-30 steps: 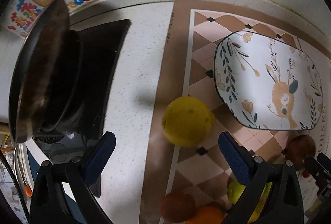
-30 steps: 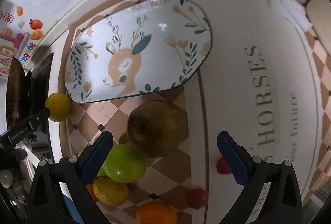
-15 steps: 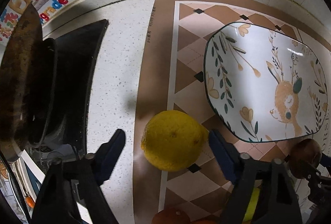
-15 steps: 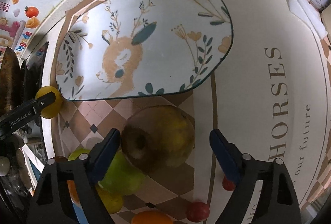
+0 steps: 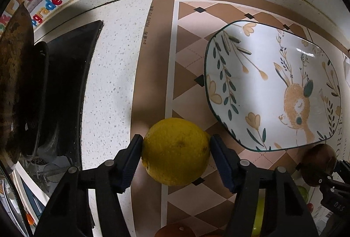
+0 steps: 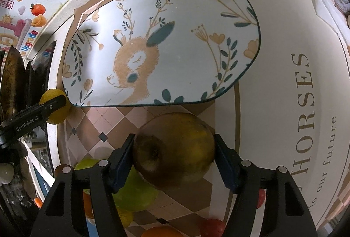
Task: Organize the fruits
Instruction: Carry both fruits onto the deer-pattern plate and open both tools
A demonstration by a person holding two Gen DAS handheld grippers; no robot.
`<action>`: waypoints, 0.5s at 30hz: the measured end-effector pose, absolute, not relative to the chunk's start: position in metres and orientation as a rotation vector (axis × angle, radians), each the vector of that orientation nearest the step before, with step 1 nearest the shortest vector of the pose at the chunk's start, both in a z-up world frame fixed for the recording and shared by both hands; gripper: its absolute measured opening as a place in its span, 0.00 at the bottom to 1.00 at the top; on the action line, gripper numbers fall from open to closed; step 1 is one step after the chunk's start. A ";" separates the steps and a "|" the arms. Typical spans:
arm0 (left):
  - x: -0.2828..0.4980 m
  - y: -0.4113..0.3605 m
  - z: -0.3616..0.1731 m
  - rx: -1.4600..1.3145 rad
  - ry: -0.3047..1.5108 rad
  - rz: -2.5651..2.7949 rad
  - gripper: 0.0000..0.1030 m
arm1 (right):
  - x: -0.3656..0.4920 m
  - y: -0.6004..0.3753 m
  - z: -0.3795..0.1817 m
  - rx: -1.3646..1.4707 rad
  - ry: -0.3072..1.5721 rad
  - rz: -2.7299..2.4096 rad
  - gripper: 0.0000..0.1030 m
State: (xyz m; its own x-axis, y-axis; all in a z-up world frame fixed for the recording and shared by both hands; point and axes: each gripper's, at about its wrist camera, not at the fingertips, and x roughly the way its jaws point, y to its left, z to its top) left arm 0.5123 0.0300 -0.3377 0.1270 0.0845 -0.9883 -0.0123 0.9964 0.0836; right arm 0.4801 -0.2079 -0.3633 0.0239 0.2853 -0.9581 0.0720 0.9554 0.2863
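A yellow lemon [image 5: 175,151] rests on the left edge of the checked mat [image 5: 186,51]. My left gripper [image 5: 176,140] points straight down over it, jaws closing, and both blue pads touch its sides. A large brown-green apple [image 6: 175,149] lies just below the deer-patterned plate [image 6: 186,7]. My right gripper [image 6: 174,140] is closing on it, with a pad against each flank. The plate [image 5: 251,57] has nothing on it. In the right wrist view, the lemon [image 6: 56,116] shows at far left behind a left finger [image 6: 50,105].
Under the right gripper lie a green apple [image 6: 135,195], an orange [image 6: 161,231] and small red fruits [image 6: 212,227]. A black stove with a dark pan [image 5: 65,83] borders the mat on the left. A white cloth [image 6: 328,11] lies at the far right by the wall.
Both grippers have come down and narrowed from wide open until their pads meet the fruit, the left on the lemon and the right on the brown-green apple. Neither fruit has moved.
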 end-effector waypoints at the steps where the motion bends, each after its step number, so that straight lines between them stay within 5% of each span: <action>1: 0.512 0.029 -0.338 0.062 1.440 0.070 0.59 | 0.481 -0.208 -0.364 0.287 1.548 0.169 0.69; 15: 0.504 0.036 -0.331 -0.010 1.449 0.058 0.57 | 0.479 -0.206 -0.361 0.222 1.558 0.162 0.68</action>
State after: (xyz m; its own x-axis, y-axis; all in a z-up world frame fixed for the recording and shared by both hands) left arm 0.5035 0.0356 -0.3311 0.1204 0.0338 -0.9922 -0.0457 0.9985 0.0285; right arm 0.4787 -0.2063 -0.3608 0.0084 0.2421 -0.9702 0.0374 0.9695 0.2423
